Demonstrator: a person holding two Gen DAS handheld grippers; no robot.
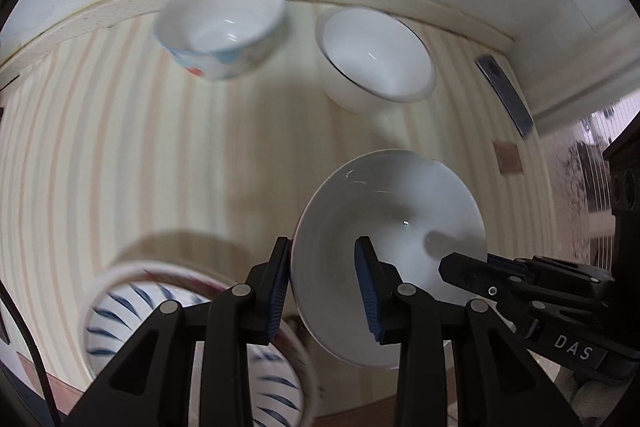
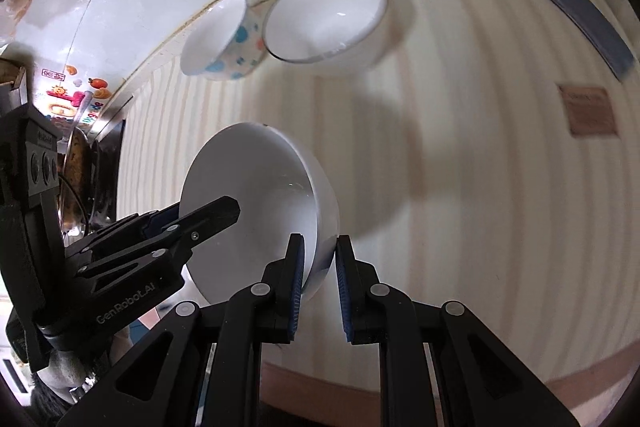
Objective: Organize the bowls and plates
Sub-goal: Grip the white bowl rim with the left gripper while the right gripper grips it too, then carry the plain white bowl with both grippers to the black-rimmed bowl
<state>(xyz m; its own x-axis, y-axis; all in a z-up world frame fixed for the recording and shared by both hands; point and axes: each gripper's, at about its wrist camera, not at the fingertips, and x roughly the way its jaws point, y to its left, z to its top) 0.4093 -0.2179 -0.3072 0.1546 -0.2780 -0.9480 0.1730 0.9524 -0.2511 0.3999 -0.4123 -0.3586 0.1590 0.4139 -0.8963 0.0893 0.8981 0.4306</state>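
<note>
Both claws, left [image 1: 324, 291] and right [image 2: 318, 287], are gripping opposite rims of a white bowl [image 1: 400, 227] above the worktop [image 1: 160, 147].

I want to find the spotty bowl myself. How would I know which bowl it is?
Look along the far edge of the striped table, where it meets the white wall. Two bowls sit there side by side. The spotty bowl wears blue and orange dots outside, while its neighbour, the plain white bowl, has only a thin dark rim.
</note>
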